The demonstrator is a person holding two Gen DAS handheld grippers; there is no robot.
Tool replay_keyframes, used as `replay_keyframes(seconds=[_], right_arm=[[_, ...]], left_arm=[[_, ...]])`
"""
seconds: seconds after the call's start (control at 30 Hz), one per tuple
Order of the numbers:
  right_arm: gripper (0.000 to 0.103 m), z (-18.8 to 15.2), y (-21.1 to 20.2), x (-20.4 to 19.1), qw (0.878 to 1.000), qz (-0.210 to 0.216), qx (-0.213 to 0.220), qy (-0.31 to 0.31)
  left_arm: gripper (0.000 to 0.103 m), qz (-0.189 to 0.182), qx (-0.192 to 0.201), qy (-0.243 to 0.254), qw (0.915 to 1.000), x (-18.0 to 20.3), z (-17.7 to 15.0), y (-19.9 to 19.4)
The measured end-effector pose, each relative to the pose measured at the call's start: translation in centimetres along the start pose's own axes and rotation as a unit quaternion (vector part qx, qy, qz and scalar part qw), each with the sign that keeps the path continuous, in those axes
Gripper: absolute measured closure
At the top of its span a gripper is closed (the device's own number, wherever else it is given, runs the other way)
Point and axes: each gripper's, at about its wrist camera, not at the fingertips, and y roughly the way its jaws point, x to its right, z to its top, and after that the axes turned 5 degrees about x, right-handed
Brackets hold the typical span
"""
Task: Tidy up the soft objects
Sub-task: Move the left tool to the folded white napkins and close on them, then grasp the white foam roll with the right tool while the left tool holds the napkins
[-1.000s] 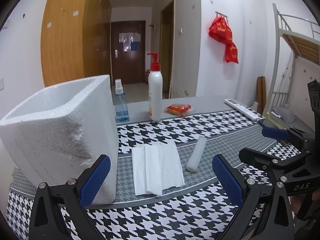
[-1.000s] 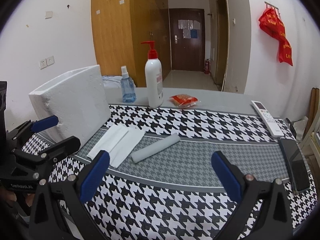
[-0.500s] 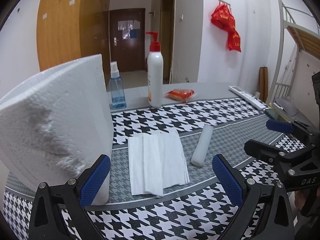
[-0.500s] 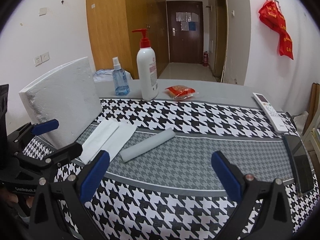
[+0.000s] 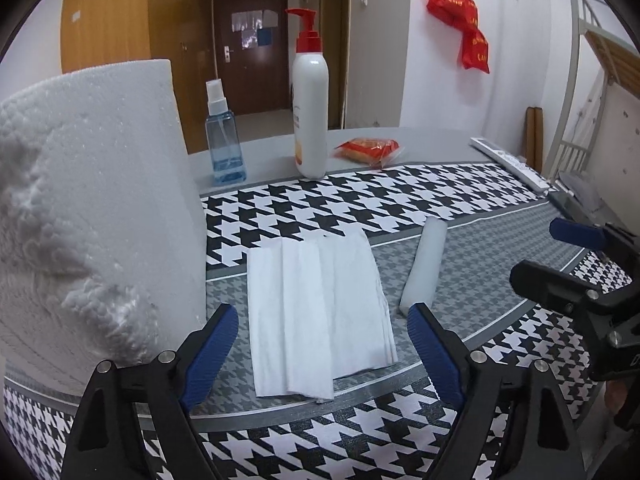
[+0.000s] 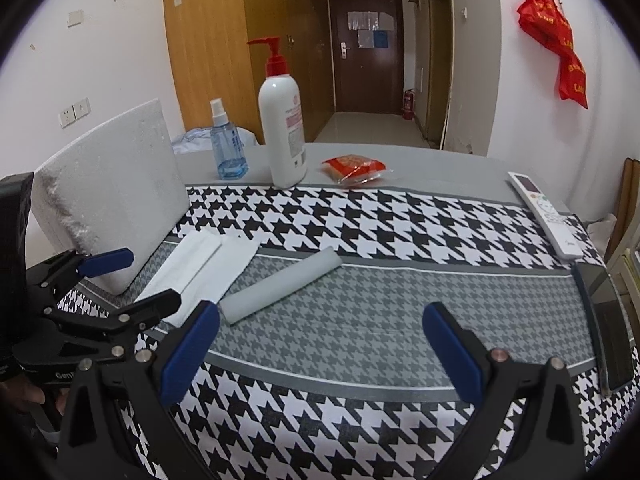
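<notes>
- The left gripper (image 5: 323, 332) hangs over the folded white tissue (image 5: 318, 312); its jaws are closing, nothing pressed between the pads.
- The right gripper (image 6: 320, 332) is spread wide over bare houndstooth cloth (image 6: 384, 312), empty.
- The tissue lies flat just beside the white foam box (image 5: 88, 216); the grey roll (image 6: 280, 286) lies close on its other side.
</notes>
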Motion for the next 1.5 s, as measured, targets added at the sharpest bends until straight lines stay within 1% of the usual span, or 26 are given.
replay_keyframes(seconds=[0.1,0.2,0.27,0.37,0.43,0.5,0.63,0.67,0.7,0.73,0.8,0.83,0.87,0.93,0.97,1.07,1.2,1.3,1.5], right_arm=[[0.0,0.0,0.5,-0.2,1.0,0.003,-0.005,-0.003],[0.0,0.0,0.8,-0.5,1.0,0.006,-0.01,-0.008],[0.0,0.0,1.1,-0.7,1.0,0.007,-0.013,-0.01],[0.0,0.1,1.3,-0.8,1.0,0.009,-0.016,-0.011],[0.0,0.1,1.4,-0.9,1.0,0.009,-0.018,-0.012],[0.0,0.1,1.6,-1.0,1.0,0.009,-0.02,-0.015],[0.0,0.3,2.0,-1.4,0.999,0.016,-0.025,-0.02],[0.0,0.3,2.1,-1.5,0.999,0.017,-0.028,-0.022],[0.0,0.4,2.3,-1.6,0.999,0.017,-0.029,-0.024],[0.0,0.5,2.4,-1.7,0.999,0.018,-0.032,-0.025],[0.0,0.6,2.7,-2.0,0.999,0.021,-0.037,-0.028],[0.0,0.6,2.8,-2.1,0.999,0.021,-0.04,-0.029],[0.0,0.6,3.0,-2.2,0.998,0.021,-0.044,-0.03],[0.0,0.6,3.3,-2.5,0.998,0.022,-0.049,-0.029],[0.0,0.7,3.4,-2.6,0.998,0.022,-0.052,-0.027],[0.0,0.8,4.0,-2.8,0.998,0.024,-0.061,-0.018],[0.0,0.9,4.6,-3.2,0.997,0.021,-0.068,-0.013],[0.0,0.9,5.1,-3.4,0.997,0.01,-0.076,-0.007],[0.0,1.0,6.0,-4.7,0.996,-0.012,-0.09,-0.025]], left_arm=[[0.017,0.005,-0.012,-0.003,0.9999,-0.2,-0.2,0.7],[0.017,0.001,-0.028,-0.011,0.9995,-0.6,-0.3,1.3],[0.02,0.0,-0.034,-0.01,0.9994,-0.5,-0.4,1.5],[0.021,-0.006,-0.047,-0.006,0.9989,-0.3,-0.5,1.9],[0.027,-0.008,-0.053,-0.005,0.9985,-0.2,-0.5,2.1],[0.036,-0.005,-0.066,-0.004,0.9978,-0.2,-0.6,2.5],[0.042,0.003,-0.069,-0.001,0.9976,-0.3,-0.7,2.7],[0.045,0.003,-0.069,0.0,0.9976,-0.3,-0.7,2.7],[0.052,0.002,-0.068,-0.001,0.9977,-0.4,-0.7,2.7],[0.056,0.003,-0.066,-0.001,0.9978,-0.4,-0.7,2.7],[0.075,0.005,-0.064,-0.008,0.9979,-0.7,-0.6,2.6],[0.079,0.009,-0.063,-0.011,0.9979,-1.0,-0.6,2.6],[0.087,0.009,-0.063,-0.014,0.9979,-1.1,-0.6,2.6],[0.089,0.004,-0.062,-0.021,0.9979,-1.4,-0.6,2.5],[0.094,0.001,-0.061,-0.024,0.9979,-1.5,-0.6,2.5],[0.094,-0.01,-0.056,-0.033,0.9978,-1.8,-0.7,2.1],[0.094,-0.011,-0.045,-0.041,0.9981,-2.3,-0.7,1.6],[0.094,-0.01,-0.037,-0.046,0.9982,-2.8,-0.8,1.2],[0.094,-0.017,-0.023,-0.049,0.9984,-3.3,-1.0,0.3]])
